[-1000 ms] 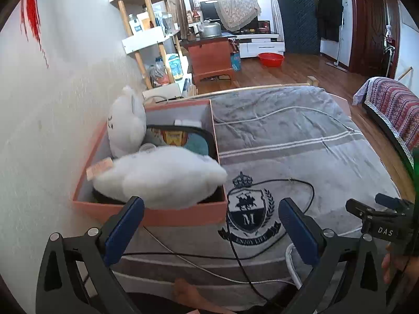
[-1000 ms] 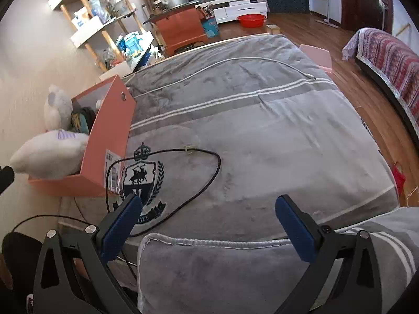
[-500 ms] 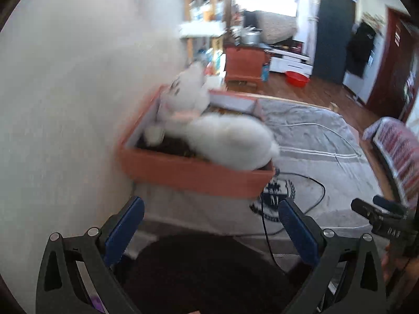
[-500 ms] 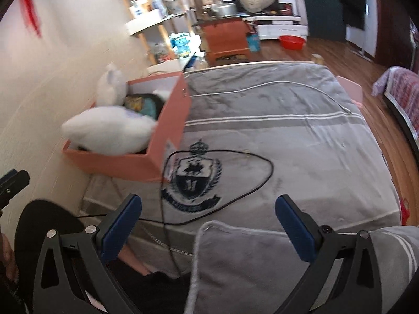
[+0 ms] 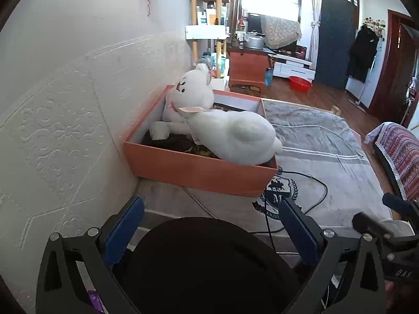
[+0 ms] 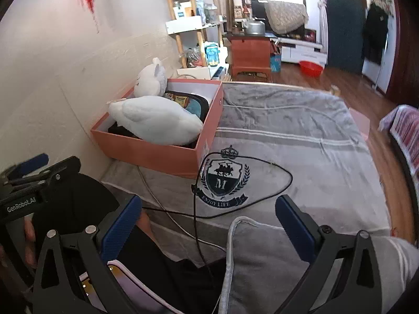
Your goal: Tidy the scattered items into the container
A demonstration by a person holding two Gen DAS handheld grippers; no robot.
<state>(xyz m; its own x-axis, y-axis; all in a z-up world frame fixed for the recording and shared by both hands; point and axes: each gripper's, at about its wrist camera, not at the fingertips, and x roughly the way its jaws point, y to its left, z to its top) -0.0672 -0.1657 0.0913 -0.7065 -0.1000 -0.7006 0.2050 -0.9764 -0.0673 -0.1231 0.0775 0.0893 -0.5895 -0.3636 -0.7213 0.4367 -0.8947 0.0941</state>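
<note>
Both tools drawn back over the person's lap at the near edge of the bed. Left gripper (image 5: 209,225) spread wide with nothing between its blue pads (image 5: 125,226); right gripper (image 6: 208,219) likewise parted and empty, hovering above a grey pillow (image 6: 262,261). Neither aimed at any object, which suggested rest rather than a reach.

Orange box (image 5: 199,168) set hard against the wall at the bed's left side, probably so as not to slide when things were pushed in. Packed full: a long white plush (image 5: 233,136) laid across the top and bulging over the near right corner, a white cat plush (image 5: 192,94) propped upright at the far end, leaning toward the wall. Beneath them dark items and something yellow and teal, too hidden to name with any confidence.

Grey blanket (image 6: 301,144) bare of loose toys; only a black cable (image 6: 262,201) looped over the crest print and a white cord running further back. A phone-like slab with a pale rim (image 6: 125,285) lying low on the lap, possibly not part of the tidying. Task judged nearly or wholly finished, with the overhanging plush the one thing likely to tip out if the box were nudged.
</note>
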